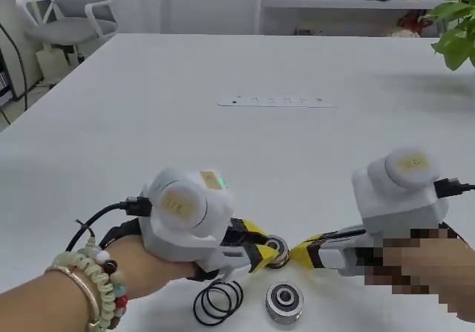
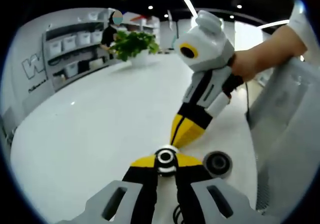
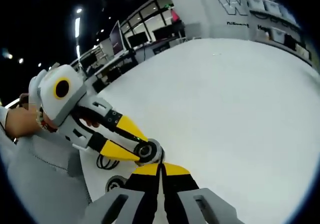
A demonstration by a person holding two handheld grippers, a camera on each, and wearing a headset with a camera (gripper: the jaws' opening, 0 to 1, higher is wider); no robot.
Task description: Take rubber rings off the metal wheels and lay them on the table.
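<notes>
My left gripper point(image 1: 269, 252) is shut on a small metal wheel point(image 1: 277, 246) and holds it just above the table; in the left gripper view the wheel point(image 2: 165, 158) sits between the yellow jaw tips. My right gripper point(image 1: 296, 253) comes in from the right with its jaws shut, its tip against the held wheel's rim point(image 3: 148, 152). Whether it pinches a ring there I cannot tell. A few black rubber rings point(image 1: 217, 301) lie on the table near me. A second metal wheel point(image 1: 284, 302) lies flat beside them.
The white table point(image 1: 223, 154) stretches far ahead, with a flush socket strip point(image 1: 276, 101) in its middle. A potted plant point(image 1: 456, 31) stands at the far right, and an office chair point(image 1: 63, 20) stands beyond the far left corner.
</notes>
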